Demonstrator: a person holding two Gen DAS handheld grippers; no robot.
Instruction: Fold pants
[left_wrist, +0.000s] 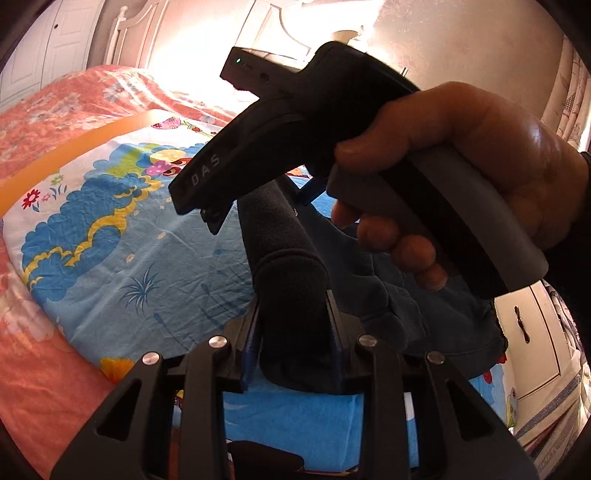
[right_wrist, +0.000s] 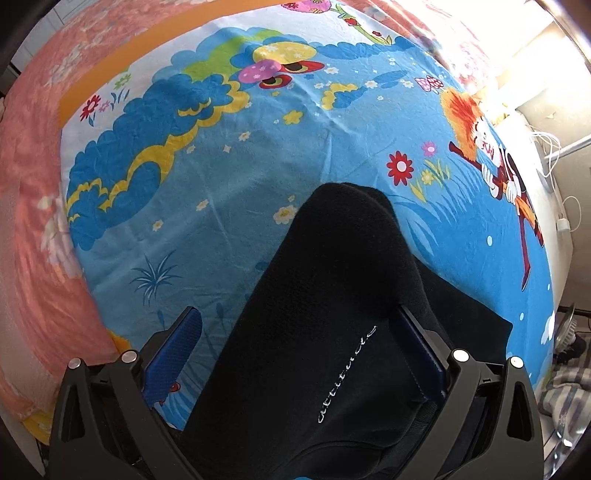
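Observation:
The dark navy pants (left_wrist: 369, 288) are lifted above the blue cartoon sheet (left_wrist: 122, 229). My left gripper (left_wrist: 293, 314) is shut on a thick fold of them that stands up between its fingers. In the left wrist view the right gripper (left_wrist: 255, 199) is just ahead, held in a hand, its tips at the same cloth. In the right wrist view the pants (right_wrist: 325, 302) drape over and between my right gripper (right_wrist: 303, 332), white lettering showing. Its blue pads (right_wrist: 177, 350) stand wide apart, with the cloth against the right one.
The cartoon sheet (right_wrist: 258, 155) lies on a pink floral bedspread (right_wrist: 29, 184). A headboard (left_wrist: 140, 37) is behind, a white cabinet (left_wrist: 535, 339) at the right. Cables and a floor fan (right_wrist: 569, 328) lie off the bed's right edge.

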